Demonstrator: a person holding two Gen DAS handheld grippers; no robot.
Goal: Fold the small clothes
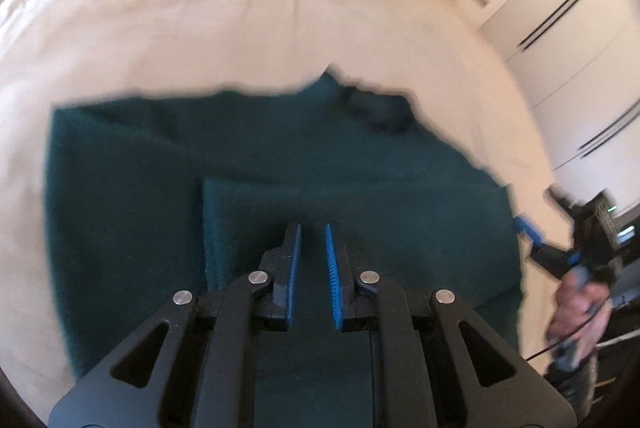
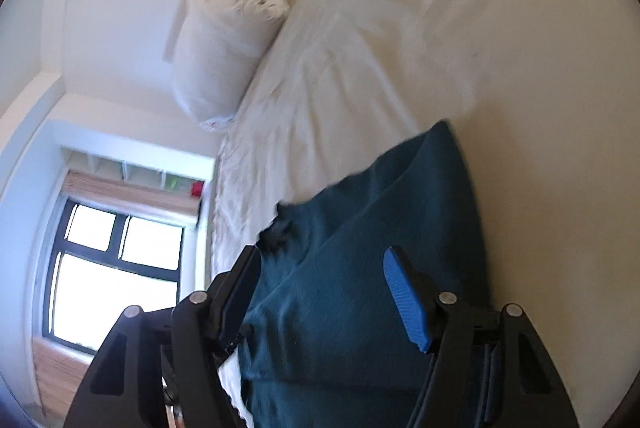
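A dark teal garment (image 1: 280,156) lies spread on the white bed (image 1: 200,12), with a folded flap (image 1: 248,204) lying over its middle. My left gripper (image 1: 312,228) hovers just above that flap, jaws slightly apart and empty. My right gripper (image 1: 528,228) shows at the garment's right edge, held in a hand (image 1: 576,312). In the right wrist view the right gripper (image 2: 324,256) is wide open above the teal garment (image 2: 360,248), with nothing between its blue pads (image 2: 404,300).
A white pillow (image 2: 224,44) leans at the head of the bed. A window (image 2: 112,268) is beside the bed. White wardrobe doors (image 1: 568,28) stand beyond the far side. The sheet (image 2: 440,28) is wrinkled.
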